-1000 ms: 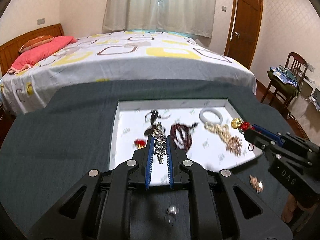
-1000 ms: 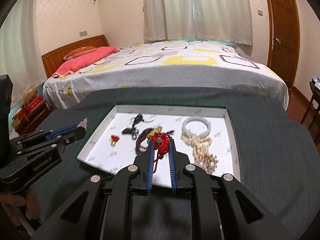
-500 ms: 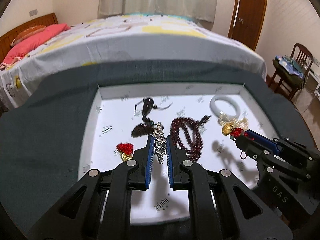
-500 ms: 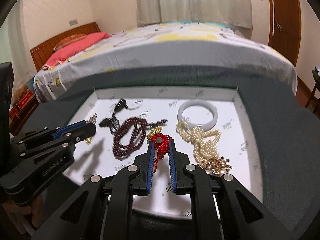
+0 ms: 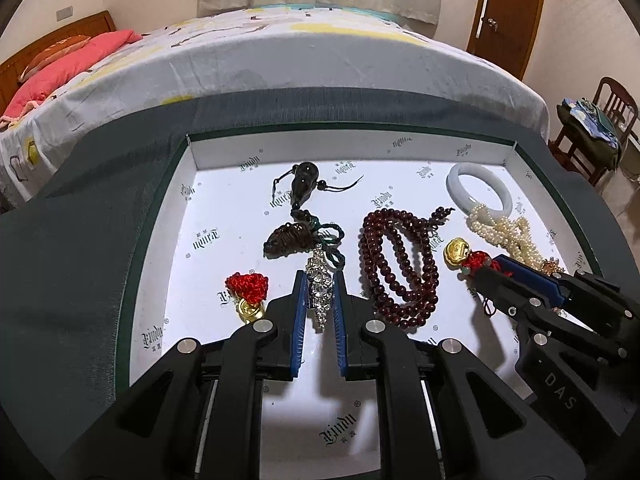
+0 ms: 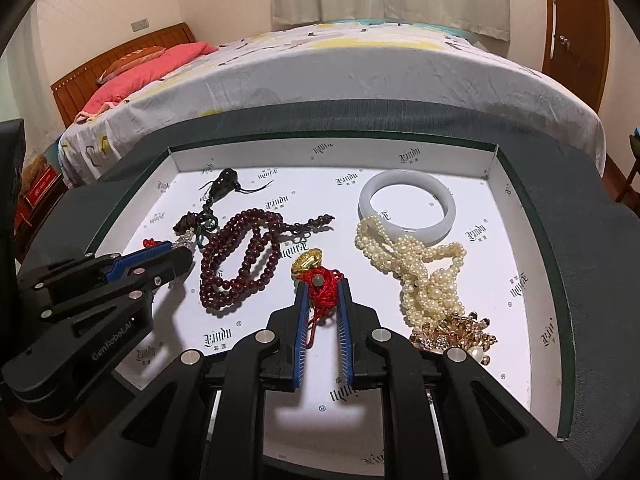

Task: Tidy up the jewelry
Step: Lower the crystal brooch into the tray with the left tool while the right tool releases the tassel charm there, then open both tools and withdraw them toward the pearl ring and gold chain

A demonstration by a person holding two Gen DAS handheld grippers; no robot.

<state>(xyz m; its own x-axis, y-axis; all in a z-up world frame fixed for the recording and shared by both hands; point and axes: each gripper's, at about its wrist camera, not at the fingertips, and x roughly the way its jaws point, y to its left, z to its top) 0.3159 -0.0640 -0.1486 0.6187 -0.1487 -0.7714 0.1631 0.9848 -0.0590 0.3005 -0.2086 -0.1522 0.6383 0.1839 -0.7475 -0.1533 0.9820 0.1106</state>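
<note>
A white tray lies on a dark cloth and holds jewelry. My left gripper is shut on a silver rhinestone piece, low over the tray floor. My right gripper is shut on a red knotted cord with a gold charm, also low over the tray. In the tray lie dark red beads, a pearl strand, a pale bangle, a dark gourd pendant and a red knot charm.
The dark cloth covers the table around the tray. A bed stands just behind it. A wooden chair with clothes is at the right, a door behind.
Both grippers have moved forward and down over the tray with their pieces still held. The tray's contents now lie close under the fingers.
</note>
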